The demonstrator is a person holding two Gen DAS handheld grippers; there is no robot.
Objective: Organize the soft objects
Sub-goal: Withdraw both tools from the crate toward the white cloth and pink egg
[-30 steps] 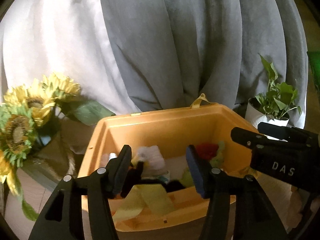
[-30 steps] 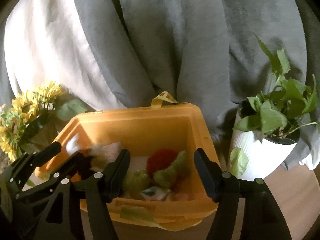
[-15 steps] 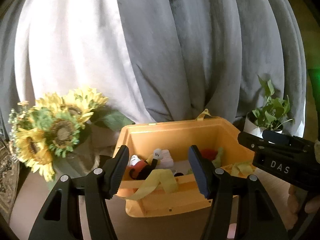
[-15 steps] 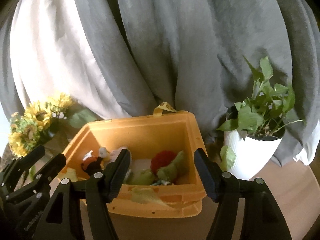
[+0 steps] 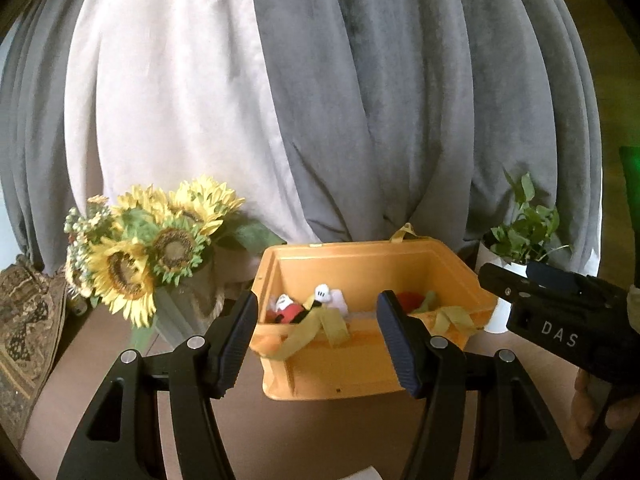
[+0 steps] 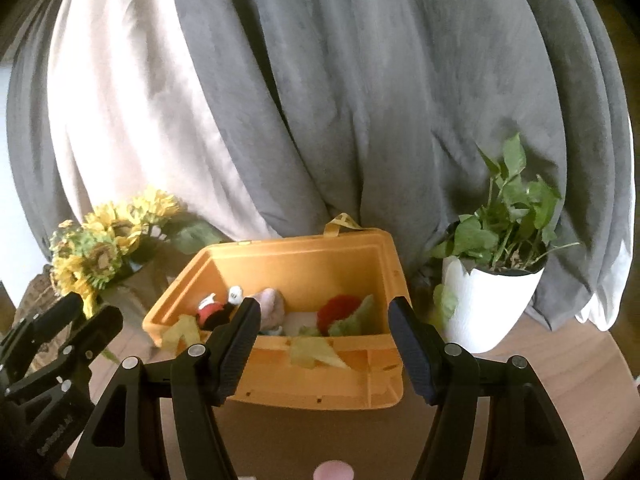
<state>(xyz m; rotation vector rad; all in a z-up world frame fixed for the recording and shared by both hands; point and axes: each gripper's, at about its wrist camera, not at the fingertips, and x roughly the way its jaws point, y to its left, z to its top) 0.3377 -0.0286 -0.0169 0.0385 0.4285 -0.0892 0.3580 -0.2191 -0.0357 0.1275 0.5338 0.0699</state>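
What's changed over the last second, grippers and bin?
Both grippers, left and right, pulled back and up from the orange bin, which now looks smaller; both are empty and open. The soft toys remain inside; the sunflowers and potted plant are unmoved.

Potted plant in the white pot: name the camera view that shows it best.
The right wrist view: the potted plant stands large and unobstructed beside the orange bin. In the left wrist view the right gripper covers much of its pot.

left gripper (image 5: 316,338): black | ribbed fingers (image 5: 236,340) | silver screws
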